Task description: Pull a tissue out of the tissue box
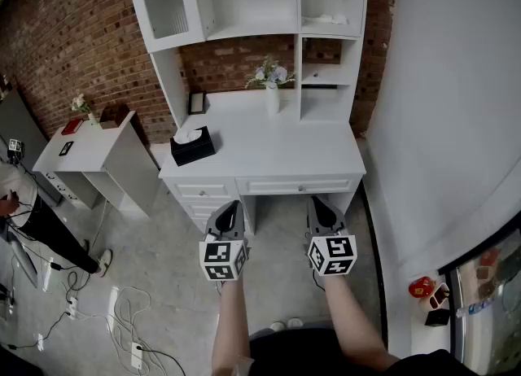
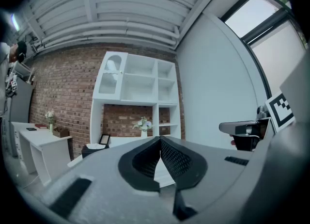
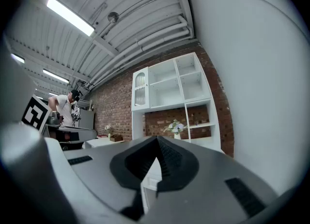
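White desk point(image 1: 277, 148): tissue box point(image 1: 193, 147), vase point(image 1: 272, 99), frame point(image 1: 196, 102)

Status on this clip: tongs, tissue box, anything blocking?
Both shut and empty, left tongs and right tongs short of the desk. Black tissue box on its left front corner, tissue untouched. Nothing in between.

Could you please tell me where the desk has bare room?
Bare: the desk from the tissue box rightward to its edge, in front of the vase. Crowded: the left end, with tissue box and picture frame.
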Demonstrator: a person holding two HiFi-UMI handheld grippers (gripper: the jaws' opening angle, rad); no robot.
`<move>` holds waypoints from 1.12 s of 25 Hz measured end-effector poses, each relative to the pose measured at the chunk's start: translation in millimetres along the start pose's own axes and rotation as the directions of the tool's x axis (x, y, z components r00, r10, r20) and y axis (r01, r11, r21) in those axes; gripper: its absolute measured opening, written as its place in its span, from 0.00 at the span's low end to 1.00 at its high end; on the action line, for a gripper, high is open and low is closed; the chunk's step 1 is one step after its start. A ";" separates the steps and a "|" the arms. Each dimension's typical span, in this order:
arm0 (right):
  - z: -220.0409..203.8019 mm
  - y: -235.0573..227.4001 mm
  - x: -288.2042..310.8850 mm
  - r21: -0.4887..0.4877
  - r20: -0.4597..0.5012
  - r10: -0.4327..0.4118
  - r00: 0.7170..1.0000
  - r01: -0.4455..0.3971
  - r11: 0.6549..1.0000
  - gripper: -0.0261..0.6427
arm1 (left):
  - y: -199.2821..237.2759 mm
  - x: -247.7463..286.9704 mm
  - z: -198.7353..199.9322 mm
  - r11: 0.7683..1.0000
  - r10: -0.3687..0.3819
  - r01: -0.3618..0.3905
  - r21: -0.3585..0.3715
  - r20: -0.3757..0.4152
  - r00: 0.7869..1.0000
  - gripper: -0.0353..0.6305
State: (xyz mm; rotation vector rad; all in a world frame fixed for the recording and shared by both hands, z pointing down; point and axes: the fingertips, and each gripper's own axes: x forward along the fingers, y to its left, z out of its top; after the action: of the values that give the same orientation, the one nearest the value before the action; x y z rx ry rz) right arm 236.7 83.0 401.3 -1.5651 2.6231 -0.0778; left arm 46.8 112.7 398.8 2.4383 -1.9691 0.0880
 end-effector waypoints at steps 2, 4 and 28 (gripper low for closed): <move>-0.2 0.6 0.6 0.001 -0.001 -0.002 1.000 0.002 1.000 0.04 | 1.2 0.3 -0.6 1.000 -0.002 0.002 -0.003 -0.002 1.000 0.07; 0.0 0.8 1.9 0.000 0.000 -0.002 1.000 0.002 1.000 0.04 | 2.0 1.5 -1.2 1.000 -0.003 0.003 -0.005 -0.004 1.000 0.07; -17.7 10.2 16.9 0.009 -0.047 0.091 0.995 -0.090 0.996 0.21 | 16.0 4.4 -31.0 0.998 0.005 -0.009 -0.063 -0.064 0.998 0.07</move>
State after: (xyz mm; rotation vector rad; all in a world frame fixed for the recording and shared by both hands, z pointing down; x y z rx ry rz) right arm 218.0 72.9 417.2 -1.4577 2.7229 -0.1192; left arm 30.9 106.3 429.4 2.3591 -1.9245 0.1002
